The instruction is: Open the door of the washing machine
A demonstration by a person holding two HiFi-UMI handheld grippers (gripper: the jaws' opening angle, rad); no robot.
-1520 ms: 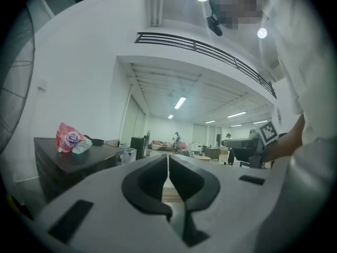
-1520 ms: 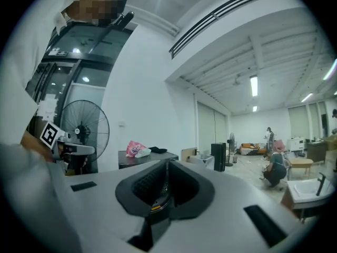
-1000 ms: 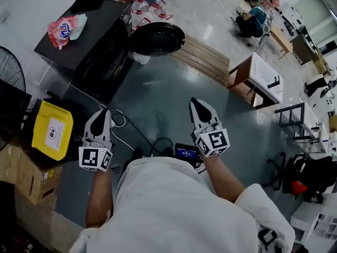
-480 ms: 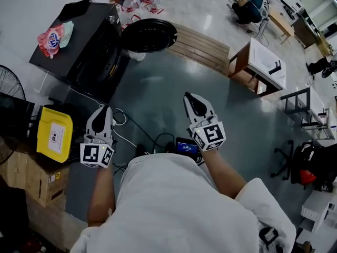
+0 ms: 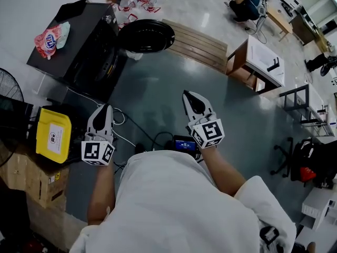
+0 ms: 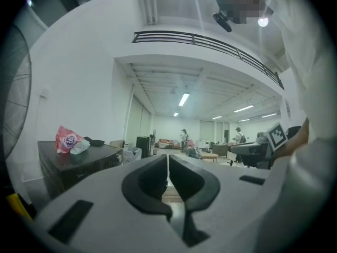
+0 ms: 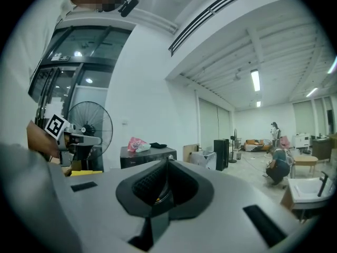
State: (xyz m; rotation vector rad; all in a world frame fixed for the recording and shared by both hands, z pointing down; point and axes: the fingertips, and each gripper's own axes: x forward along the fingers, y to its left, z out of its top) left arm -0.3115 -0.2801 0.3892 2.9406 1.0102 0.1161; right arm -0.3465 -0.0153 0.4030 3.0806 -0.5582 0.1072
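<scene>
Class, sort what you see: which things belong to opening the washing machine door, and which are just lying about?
Belong to the job: washing machine; its round door; left gripper; right gripper.

Lying about: pink bag; yellow box; fan; wooden pallet; cardboard box.

To me the casing of the washing machine [image 5: 79,38] looked matt black and its round door [image 5: 146,36] glossy. The floor [image 5: 158,88] had a smooth, dull sheen. I saw a bare wood pallet [image 5: 199,45], a shiny yellow plastic bin [image 5: 52,136], a crinkly plastic bag [image 5: 50,37] and a plain cardboard box [image 5: 31,182].
</scene>
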